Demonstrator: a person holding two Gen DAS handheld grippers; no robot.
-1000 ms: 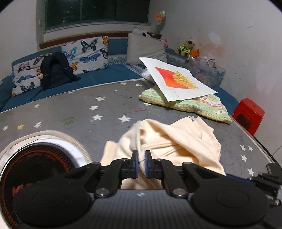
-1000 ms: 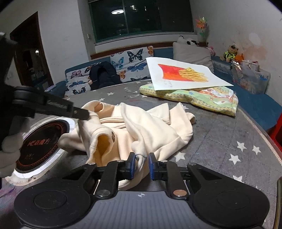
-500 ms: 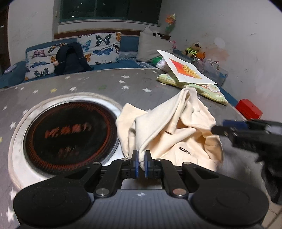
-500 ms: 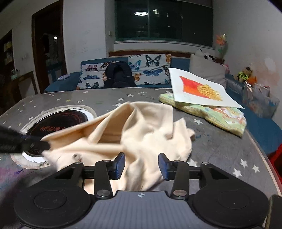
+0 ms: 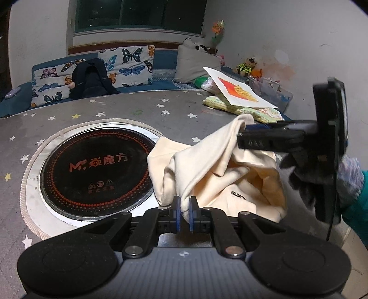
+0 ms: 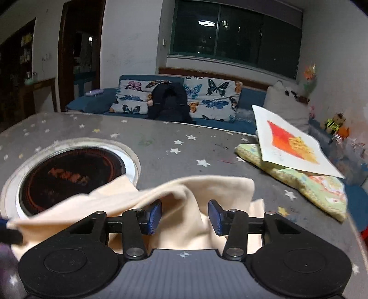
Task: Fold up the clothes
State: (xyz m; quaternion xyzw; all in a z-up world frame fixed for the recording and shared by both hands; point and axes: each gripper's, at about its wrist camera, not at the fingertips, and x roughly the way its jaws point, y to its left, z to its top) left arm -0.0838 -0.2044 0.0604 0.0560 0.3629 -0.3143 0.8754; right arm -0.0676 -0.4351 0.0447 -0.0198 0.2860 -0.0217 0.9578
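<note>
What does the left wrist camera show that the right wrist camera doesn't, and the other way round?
Only the left wrist view shows the left gripper shut on a fold of the cream garment, the readable red lettering on the black induction cooktop, and the whole right gripper seen from the side.

Only the right wrist view shows the dark doorway, the ceiling light reflected in the window, and the right gripper's jaws standing open with cloth between them.

Both show the starred table, the butterfly cushions, the black backpack and the fries drawing.
</note>
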